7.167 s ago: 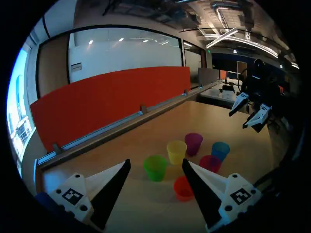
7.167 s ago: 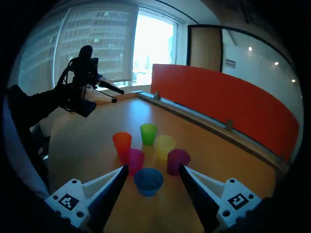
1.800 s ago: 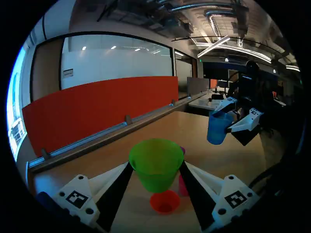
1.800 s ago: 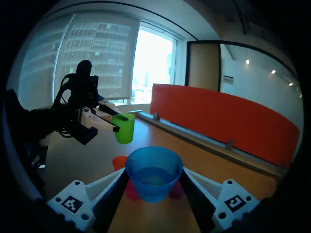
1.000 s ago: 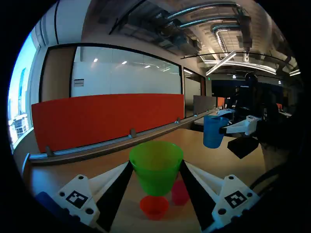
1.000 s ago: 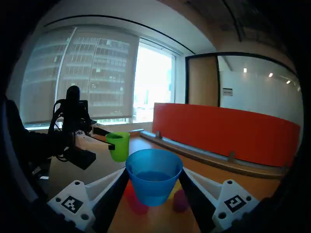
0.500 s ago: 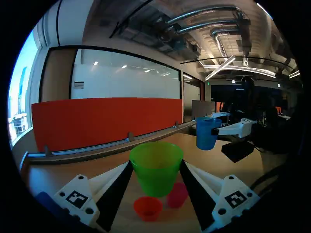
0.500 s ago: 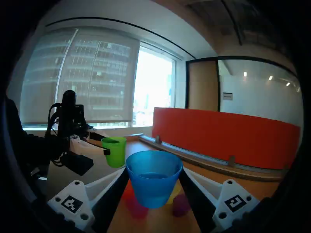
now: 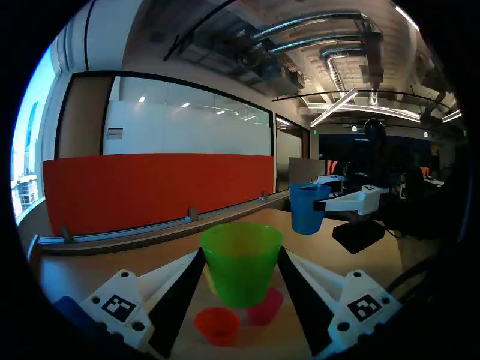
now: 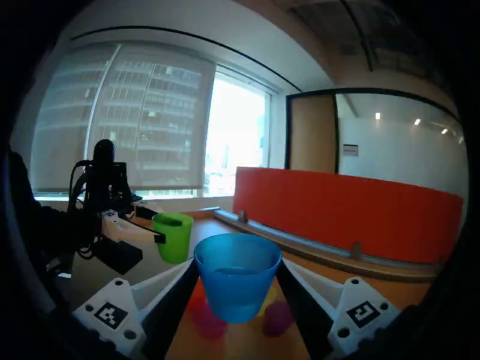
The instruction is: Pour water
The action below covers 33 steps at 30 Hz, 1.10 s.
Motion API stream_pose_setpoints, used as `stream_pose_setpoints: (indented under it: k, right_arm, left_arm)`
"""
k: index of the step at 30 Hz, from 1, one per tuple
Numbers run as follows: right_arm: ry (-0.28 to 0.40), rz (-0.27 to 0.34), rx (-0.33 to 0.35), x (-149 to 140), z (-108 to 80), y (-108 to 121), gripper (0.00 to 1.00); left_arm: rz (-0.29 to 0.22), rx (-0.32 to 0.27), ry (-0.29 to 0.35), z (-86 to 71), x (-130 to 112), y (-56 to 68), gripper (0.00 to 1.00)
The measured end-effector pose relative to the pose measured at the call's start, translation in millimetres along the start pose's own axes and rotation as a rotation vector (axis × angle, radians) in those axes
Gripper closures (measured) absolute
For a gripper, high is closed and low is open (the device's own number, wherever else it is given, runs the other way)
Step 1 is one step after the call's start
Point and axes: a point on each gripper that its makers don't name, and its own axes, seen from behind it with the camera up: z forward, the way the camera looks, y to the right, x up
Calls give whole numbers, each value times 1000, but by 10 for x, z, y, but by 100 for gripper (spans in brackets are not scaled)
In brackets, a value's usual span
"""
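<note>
My left gripper (image 9: 240, 270) is shut on a green cup (image 9: 241, 263), held upright above the wooden table (image 9: 96, 270). In the right gripper view that same green cup (image 10: 173, 237) hangs off to the left, gripped by the left gripper (image 10: 157, 236). A blue cup (image 10: 237, 276) with water in it sits upright between the fingers of my right gripper (image 10: 238, 282). From the left gripper view the blue cup (image 9: 306, 207) and the right gripper (image 9: 319, 206) holding it appear to the right, level with the green one and apart from it.
Below the held cups stand an orange cup (image 9: 217, 326) and a pink cup (image 9: 264, 307); pink (image 10: 207, 321), yellow (image 10: 270, 294) and purple (image 10: 277, 318) cups peek out under the blue one. A red partition (image 9: 162, 186) with a metal rail (image 9: 150, 231) borders the table. A dark sleeve (image 10: 36, 234) is at left.
Both held cups have drifted closer to each other and risen slightly over the last second. Seven seconds ago both grippers were open and all the cups stood on the table.
</note>
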Motion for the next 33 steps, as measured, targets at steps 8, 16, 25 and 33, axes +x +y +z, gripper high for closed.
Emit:
stream_pose_setpoints:
  k: [8,16,25,33]
  right_arm:
    - [-1,-2,-6,14,8,21,9]
    - [4,-17,7,59,32,4,9]
    - [16,-52,24,204,83,5,9]
    - [18,-122,33,338,138,8,9]
  left_arm:
    - [2,-13,3,22,-5,49,14]
    - [3,-35,-4,43,-42,128,13]
    - [-5,-68,-21,54,-169,244,14]
    - [-15,-93,-41,88,-292,318,14]
